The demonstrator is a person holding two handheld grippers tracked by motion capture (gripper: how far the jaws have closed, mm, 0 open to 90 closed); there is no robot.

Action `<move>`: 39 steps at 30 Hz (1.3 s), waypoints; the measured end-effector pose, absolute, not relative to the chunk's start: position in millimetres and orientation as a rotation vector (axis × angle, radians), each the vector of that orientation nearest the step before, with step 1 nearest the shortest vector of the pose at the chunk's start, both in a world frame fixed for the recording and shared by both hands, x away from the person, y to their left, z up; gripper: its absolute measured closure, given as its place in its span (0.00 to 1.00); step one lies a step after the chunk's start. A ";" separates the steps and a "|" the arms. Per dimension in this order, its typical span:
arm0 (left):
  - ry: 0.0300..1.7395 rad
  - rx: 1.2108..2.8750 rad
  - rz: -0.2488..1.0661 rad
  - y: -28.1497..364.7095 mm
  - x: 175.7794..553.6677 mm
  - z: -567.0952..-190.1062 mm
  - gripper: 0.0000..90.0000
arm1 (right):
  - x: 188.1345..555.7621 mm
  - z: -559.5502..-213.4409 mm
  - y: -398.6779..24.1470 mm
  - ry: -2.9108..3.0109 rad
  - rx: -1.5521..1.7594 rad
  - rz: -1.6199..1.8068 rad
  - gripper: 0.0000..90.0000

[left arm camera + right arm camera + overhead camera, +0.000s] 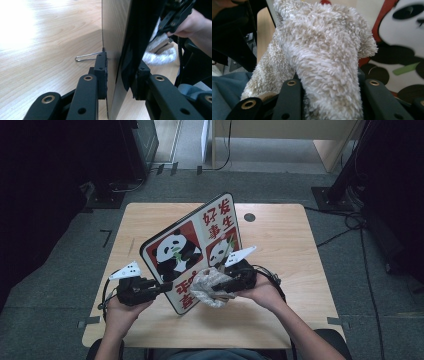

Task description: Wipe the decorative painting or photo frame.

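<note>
A picture board point(190, 250) printed with pandas and red characters stands tilted on the wooden table point(285, 245). At its lower left edge my left gripper point(167, 287) is shut on it. The left gripper view shows the pale back of the board point(112, 37) between the pads of that gripper point(121, 65), and a wire stand point(86, 57) behind it. My right gripper point(220, 287) is shut on a fluffy beige cloth point(202, 290) held against the board's lower front. In the right gripper view the cloth point(324, 50) bulges up from between the jaws of that gripper point(329, 85), with the panda print point(402, 37) behind.
A round cable hole point(249, 217) sits near the table's far edge. Grey carpet surrounds the table, with dark equipment at the left and right, a wooden desk at the back and cables point(350, 222) on the floor at the right.
</note>
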State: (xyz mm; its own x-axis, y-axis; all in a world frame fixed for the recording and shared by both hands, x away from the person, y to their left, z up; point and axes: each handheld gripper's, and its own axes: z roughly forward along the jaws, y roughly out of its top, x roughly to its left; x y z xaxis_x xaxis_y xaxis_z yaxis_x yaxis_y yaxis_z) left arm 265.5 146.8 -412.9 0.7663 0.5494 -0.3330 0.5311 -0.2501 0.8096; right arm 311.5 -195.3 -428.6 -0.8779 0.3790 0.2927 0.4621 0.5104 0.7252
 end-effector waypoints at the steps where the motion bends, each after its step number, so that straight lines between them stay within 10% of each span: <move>1: 0.825 1.905 0.025 147.4 264.8 -412.8 0.79 | 311.7 -424.7 -195.1 -2.645 -0.735 -1.322 0.73; 39: 0.839 1.892 0.060 149.2 254.9 -412.7 0.87 | 330.9 -280.5 -126.0 -2.669 -0.474 -1.613 0.72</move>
